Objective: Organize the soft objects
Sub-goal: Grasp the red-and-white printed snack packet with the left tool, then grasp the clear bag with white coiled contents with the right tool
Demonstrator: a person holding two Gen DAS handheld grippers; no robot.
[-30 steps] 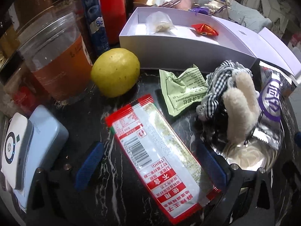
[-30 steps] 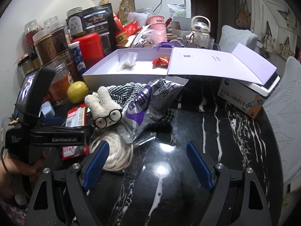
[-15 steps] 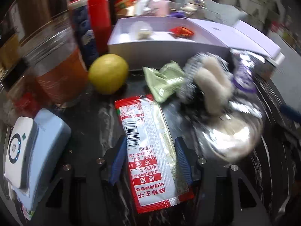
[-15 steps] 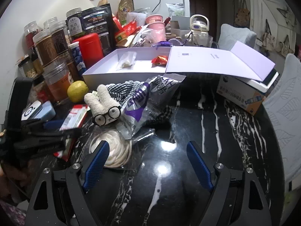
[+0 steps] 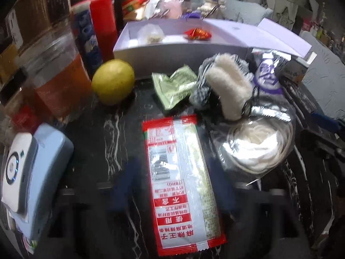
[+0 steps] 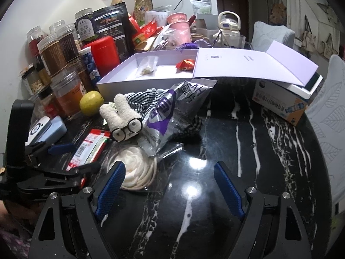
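**Left tool clamps the red snack packet**

The left tool (image 5: 172,192) has its jaws closed in on the red-and-white snack packet (image 5: 181,181), which lies on the black marble counter (image 6: 248,151). The right tool (image 6: 170,185) hangs wide open, holding nothing. At its 11 o'clock sits the plush rabbit (image 6: 125,118); the open lilac box (image 6: 151,73) lies at 12.

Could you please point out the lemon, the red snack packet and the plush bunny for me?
lemon (image 5: 113,81), left wrist view, middle of its yellow skin.
red snack packet (image 5: 180,179), left wrist view, centre of its printed back.
plush bunny (image 6: 126,126), right wrist view, its face, between the glasses.
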